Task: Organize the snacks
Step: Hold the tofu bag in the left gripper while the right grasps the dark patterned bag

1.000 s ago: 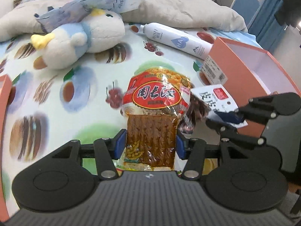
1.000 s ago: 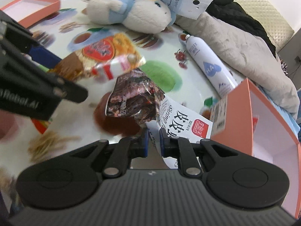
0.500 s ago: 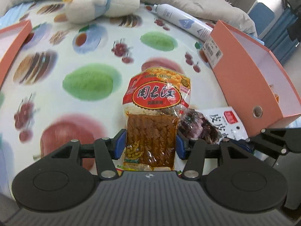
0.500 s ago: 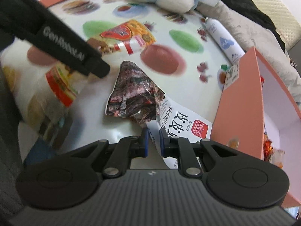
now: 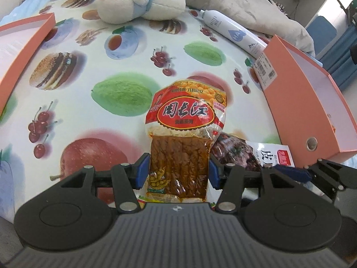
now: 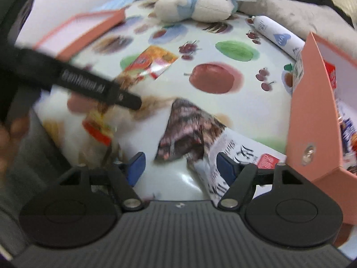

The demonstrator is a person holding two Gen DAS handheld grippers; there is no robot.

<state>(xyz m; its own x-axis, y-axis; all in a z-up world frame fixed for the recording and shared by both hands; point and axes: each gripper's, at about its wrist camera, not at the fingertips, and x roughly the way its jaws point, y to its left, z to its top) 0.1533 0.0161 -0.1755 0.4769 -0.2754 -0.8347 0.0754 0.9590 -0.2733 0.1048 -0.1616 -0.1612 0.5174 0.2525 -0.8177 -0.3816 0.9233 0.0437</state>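
Observation:
My left gripper point(image 5: 178, 173) is shut on a red-and-yellow tofu snack packet point(image 5: 186, 134) and holds it over the fruit-print cloth. A dark-and-white shrimp snack bag point(image 5: 250, 156) lies just right of it, next to the orange box. In the right wrist view my right gripper point(image 6: 180, 167) is open, and the shrimp snack bag point(image 6: 200, 138) lies loose between its blue fingers point(image 6: 226, 167). The left gripper with the tofu packet point(image 6: 151, 64) shows blurred at the left. The orange box point(image 6: 314, 116) at the right holds several snacks.
An orange lid point(image 5: 20, 42) lies at the far left. A plush toy point(image 5: 138, 2) and a white spray bottle point(image 5: 232, 31) lie at the back, with grey bedding point(image 5: 250, 6) behind. The orange box point(image 5: 308, 98) stands at the right.
My right gripper has opened and let go of the shrimp snack bag. Both grippers have shifted over the cloth near the orange box; the left still grips the tofu packet.

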